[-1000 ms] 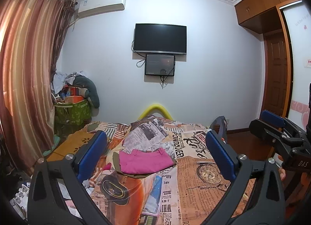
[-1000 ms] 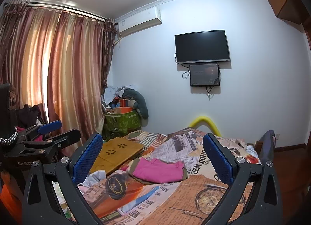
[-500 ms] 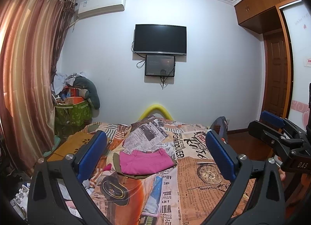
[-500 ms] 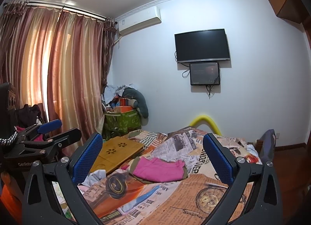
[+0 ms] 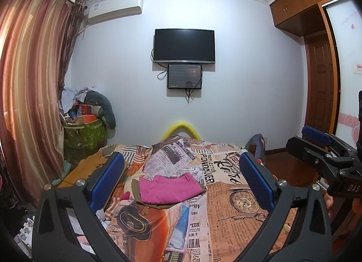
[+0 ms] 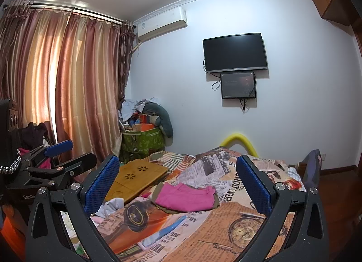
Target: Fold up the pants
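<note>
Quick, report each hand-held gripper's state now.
Left hand-held gripper: open, holding nothing, above the newspaper-print bedspread.
Right hand-held gripper: open, holding nothing; folded pink pants lie untouched ahead.

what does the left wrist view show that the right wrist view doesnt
Only the left wrist view shows the wooden door and the right gripper from the side. Only the right wrist view shows the full curtain rod, the dark clothes heap by the window and the left gripper from the side. Both show the pink pants folded on the bed, the TV, the air conditioner and the green bag.
</note>
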Available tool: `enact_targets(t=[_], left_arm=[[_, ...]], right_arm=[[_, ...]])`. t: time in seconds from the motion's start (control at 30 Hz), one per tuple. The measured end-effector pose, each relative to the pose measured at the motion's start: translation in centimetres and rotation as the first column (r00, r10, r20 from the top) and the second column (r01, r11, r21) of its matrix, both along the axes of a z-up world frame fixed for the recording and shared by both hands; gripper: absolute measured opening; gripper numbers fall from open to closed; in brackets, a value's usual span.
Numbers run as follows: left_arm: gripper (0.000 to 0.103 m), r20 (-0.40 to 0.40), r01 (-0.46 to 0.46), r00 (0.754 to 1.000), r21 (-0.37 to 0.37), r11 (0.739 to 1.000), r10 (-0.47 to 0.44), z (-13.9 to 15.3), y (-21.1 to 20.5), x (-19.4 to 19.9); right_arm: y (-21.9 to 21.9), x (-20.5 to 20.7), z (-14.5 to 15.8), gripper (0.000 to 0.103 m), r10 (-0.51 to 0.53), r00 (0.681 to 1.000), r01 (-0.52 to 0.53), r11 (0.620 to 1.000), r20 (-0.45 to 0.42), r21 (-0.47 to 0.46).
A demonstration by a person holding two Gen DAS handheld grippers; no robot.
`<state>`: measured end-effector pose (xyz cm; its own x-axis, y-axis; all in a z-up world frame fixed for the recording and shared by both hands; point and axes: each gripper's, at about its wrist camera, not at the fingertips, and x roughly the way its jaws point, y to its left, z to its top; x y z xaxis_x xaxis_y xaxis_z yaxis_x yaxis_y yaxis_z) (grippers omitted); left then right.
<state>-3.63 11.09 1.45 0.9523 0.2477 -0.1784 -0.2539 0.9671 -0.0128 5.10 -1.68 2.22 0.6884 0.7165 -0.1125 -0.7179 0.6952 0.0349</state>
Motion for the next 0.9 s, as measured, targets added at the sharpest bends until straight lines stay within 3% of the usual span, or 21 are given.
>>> enact_targets(t=[0.9], left_arm=[[0.103, 0.0, 0.039, 0.999, -0.01, 0.999, -0.039, -0.27, -0.05, 0.35]], right_arm=[[-0.05, -0.14, -0.21, 0.103, -0.004, 1.0, 0.004, 1.0, -0.012, 0.009]])
